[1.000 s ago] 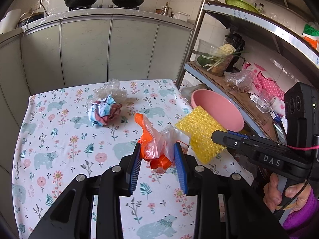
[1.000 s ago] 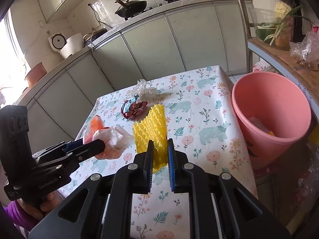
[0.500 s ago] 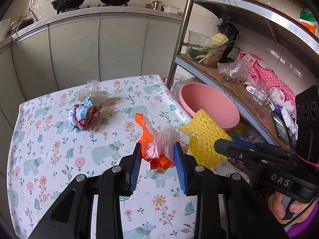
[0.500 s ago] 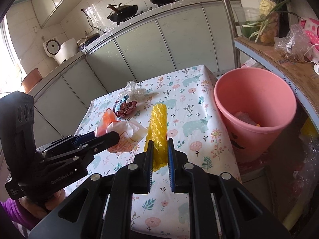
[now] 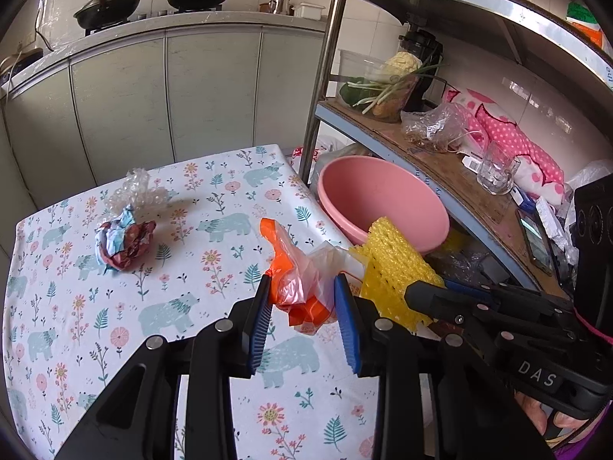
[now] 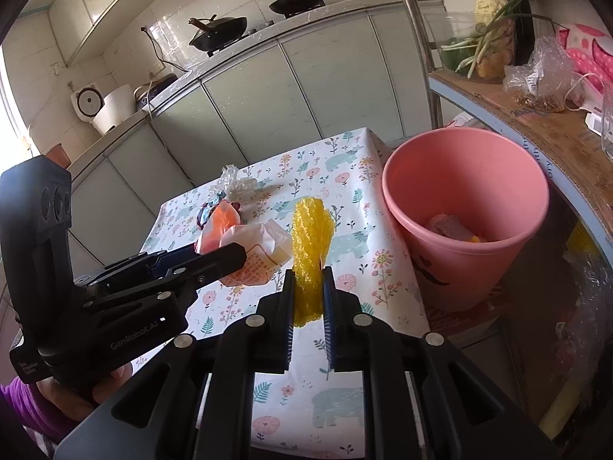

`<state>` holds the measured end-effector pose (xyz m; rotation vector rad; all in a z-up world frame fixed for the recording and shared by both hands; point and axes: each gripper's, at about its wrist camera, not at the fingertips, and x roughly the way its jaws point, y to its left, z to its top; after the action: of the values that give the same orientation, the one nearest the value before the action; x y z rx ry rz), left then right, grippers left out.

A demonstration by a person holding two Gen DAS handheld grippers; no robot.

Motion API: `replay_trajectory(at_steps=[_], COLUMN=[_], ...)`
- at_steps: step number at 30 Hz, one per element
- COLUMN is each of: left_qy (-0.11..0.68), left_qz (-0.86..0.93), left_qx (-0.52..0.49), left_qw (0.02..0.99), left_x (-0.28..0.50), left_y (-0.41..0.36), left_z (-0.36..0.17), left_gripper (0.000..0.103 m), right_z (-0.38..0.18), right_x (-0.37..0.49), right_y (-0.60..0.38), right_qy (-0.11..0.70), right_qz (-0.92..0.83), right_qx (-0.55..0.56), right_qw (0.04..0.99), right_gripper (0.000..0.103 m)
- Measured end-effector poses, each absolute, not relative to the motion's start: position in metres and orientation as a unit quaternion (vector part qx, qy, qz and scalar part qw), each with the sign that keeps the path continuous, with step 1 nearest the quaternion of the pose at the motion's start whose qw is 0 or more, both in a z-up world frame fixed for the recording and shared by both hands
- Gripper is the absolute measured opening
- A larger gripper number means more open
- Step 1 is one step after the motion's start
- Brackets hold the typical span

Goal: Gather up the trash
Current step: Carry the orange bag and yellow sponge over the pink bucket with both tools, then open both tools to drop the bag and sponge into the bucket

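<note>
Above the flowered table [image 5: 115,329], my left gripper [image 5: 302,299] clamps a wad of orange and clear plastic bags [image 5: 302,283], while my right gripper [image 6: 308,291] pinches a yellow foam net [image 6: 310,237], its long axis running up the frame. The pink bin [image 6: 463,176] stands right of centre in the right wrist view, past the table's edge, and the right gripper looks nearer to it. Two more wads lie at centre left, a crumpled wrapper [image 5: 122,239] and clear film [image 5: 136,193]. What already lies in the bin I cannot make out.
</note>
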<state>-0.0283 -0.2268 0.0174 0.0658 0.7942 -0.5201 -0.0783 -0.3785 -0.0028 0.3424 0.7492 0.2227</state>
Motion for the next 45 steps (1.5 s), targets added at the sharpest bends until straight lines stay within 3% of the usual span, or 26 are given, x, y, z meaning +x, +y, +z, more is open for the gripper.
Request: replay_trajectory(at_steps=[30, 45], left_qy=[0.347, 0.379], left_qz=[-0.319, -0.33], left_qx=[0.04, 0.027], left_qw=[0.881, 0.864], left_x=[0.027, 0.065], left_y=[-0.304, -0.334], left_z=[0.023, -0.007], left_gripper=[0.032, 0.032], right_z=[-0.002, -0.016], right_x=[-0.046, -0.03], right_y=[-0.458, -0.486], right_qy=[0.337, 0.342], right_qz=[0.005, -0.049], right_qx=[0.203, 0.213], right_qw=[0.919, 0.914], right_gripper=[0.014, 0.014])
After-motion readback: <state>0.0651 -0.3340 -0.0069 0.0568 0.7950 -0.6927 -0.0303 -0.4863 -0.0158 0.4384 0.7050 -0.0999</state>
